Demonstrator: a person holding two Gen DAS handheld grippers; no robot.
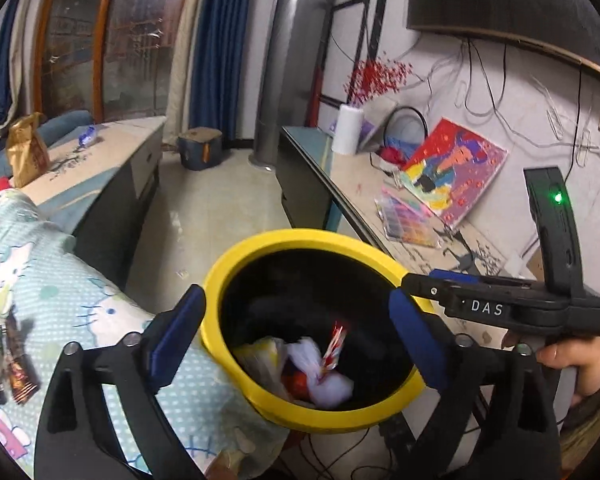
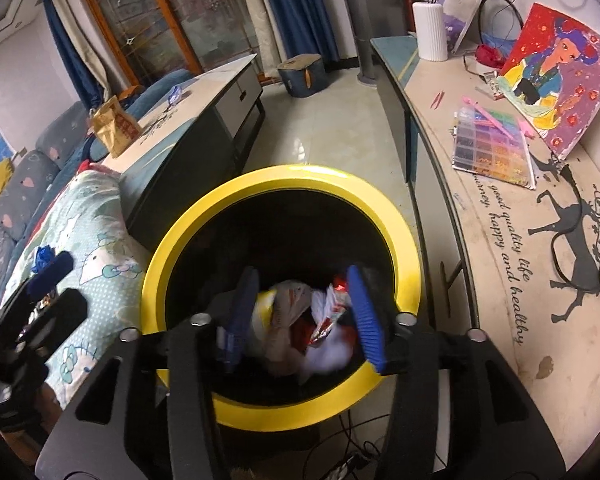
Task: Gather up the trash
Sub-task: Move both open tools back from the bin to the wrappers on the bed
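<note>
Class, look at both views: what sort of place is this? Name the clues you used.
Most likely a home living room: a cushioned sofa, a wall-mounted television and a long curtained window.

- Left wrist view: looking down and forward from above the yellow bin (image 1: 260, 240), between the left gripper (image 1: 300, 336) fingers, quite near.
- Right gripper (image 1: 500, 304) seen at the right edge, by the bin rim.
- Right wrist view: looking almost straight down into the same yellow bin (image 2: 284, 176), even nearer.
- Shared by both: bin, blanket (image 1: 60, 288) (image 2: 100, 216) on the left, long table (image 1: 360, 184) (image 2: 500, 216) on the right, floor (image 1: 220, 200) (image 2: 320, 128) beyond.
</note>
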